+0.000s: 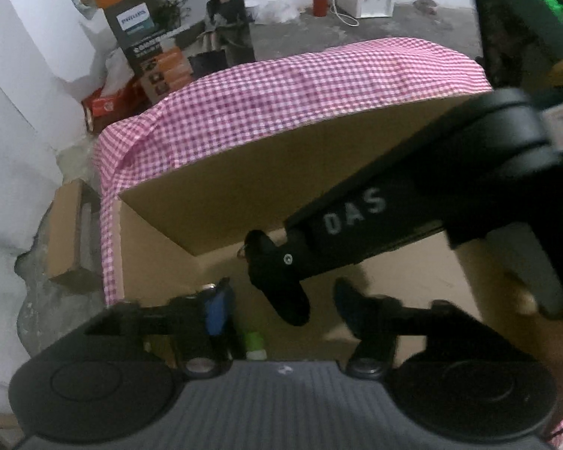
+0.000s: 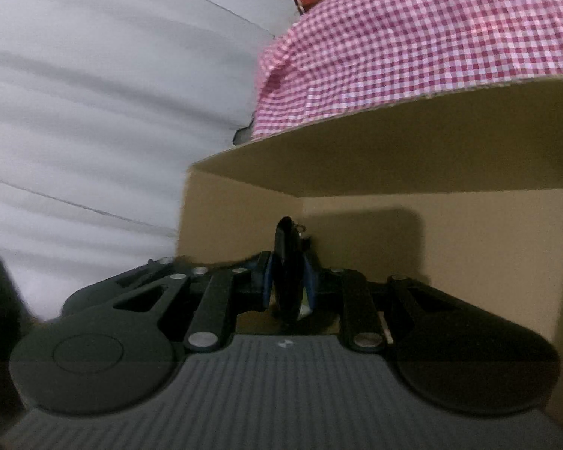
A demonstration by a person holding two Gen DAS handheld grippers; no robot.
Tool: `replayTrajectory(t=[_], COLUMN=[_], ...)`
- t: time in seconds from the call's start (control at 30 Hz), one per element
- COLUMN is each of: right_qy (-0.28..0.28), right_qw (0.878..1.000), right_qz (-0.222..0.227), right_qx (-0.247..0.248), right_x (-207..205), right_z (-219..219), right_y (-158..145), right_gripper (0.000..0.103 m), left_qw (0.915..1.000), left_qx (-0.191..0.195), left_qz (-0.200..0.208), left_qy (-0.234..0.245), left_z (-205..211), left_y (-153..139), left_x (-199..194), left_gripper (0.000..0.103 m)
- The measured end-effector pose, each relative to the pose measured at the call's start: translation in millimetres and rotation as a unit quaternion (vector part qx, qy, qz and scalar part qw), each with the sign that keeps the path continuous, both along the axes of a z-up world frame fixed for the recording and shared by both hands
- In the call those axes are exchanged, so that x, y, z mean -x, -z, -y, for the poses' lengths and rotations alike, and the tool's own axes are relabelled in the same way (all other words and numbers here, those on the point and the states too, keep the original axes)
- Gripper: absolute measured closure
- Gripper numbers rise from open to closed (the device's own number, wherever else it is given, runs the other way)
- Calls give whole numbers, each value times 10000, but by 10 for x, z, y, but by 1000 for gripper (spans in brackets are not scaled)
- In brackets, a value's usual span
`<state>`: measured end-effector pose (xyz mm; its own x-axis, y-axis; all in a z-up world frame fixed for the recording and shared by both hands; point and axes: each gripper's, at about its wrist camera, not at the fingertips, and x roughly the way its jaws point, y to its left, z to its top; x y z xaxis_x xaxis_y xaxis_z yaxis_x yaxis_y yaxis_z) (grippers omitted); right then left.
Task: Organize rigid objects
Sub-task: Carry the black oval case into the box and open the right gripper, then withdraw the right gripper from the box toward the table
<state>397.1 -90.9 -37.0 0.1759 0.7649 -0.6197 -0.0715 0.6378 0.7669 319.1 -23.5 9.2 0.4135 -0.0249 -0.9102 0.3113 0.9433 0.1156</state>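
The right hand-held gripper (image 2: 287,285) pinches a slim black, hard-looking object with a small metal ring at its tip (image 2: 287,262), its blue-padded fingers (image 2: 268,285) pressed against both flat sides. In the left wrist view the same black object (image 1: 277,281) hangs nose-down over the open brown cardboard box (image 1: 161,232), which sits against a bench draped in pink-and-white gingham cloth (image 1: 281,93). The left hand-held gripper (image 1: 277,309) stands spread with nothing between its fingers; a blue-and-black item (image 1: 216,311) and a small green-capped thing (image 1: 254,343) lie just beside its left finger, apparently on the box floor, though blur hides what they are.

The black object looks stiff and light, probably plastic, so it should not bend or crush under the pads. Its smooth faces could slide if the squeeze loosens, and it is held near its lower half, so its free end may swing. Gripping across the broad flat sides, as now, seems the surest hold; the ring is too small to take. A short drop into the box would likely do it no harm.
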Motion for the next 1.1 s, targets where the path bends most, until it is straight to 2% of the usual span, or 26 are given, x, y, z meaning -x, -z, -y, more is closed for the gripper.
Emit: replayTrajectory(t=[0.17,0.27,0.33,0.37,0.53,0.67,0.8,0.9,0.93,1.03,1.1], right_qy=[175,262,309,319,461,599,722,828,843,922,973], right_qw=[9994,9990,9991,9991,9989,9962,9874,9733,9677,9522,9413], right_qz=[-289,-339,-284,-261,73,635,1395,2137,2373,2910,3225], right_qx=[-94,-101,-30,-27,-72,-75,-168,-122,-70,89,229], right_x=[-136,-179,-169,-162,11,288,749,1262,1456,1985,2430], right_z=[14,24,45,61,239,481,775,1018,1087,1245,1371], right_y=[242,300,270,248,-46,-459,-949,-1317,-1430,-1633,-1750], right_gripper=[83,69,66,61,59,53,38,21,20,13,1], left_qw=[10000,10000,9999,9999,9977,9937,9880,9818,9798,9741,9714], left_qx=[-3,13,49,76,267,440,603,715,759,984,1180], left_qz=[10,37,83,122,591,975,1307,1583,1660,1822,1844], left_qy=[3,13,41,52,194,336,564,762,819,906,918], left_z=[-5,-8,-12,-13,-24,-39,-48,-61,-71,-96,-106], left_y=[-3,-17,-51,-73,-347,-636,-925,-1110,-1160,-1233,-1205], left_x=[11,20,54,71,272,523,908,1262,1378,1736,1982], left_gripper=[32,31,30,30,25,22,21,17,16,13,11])
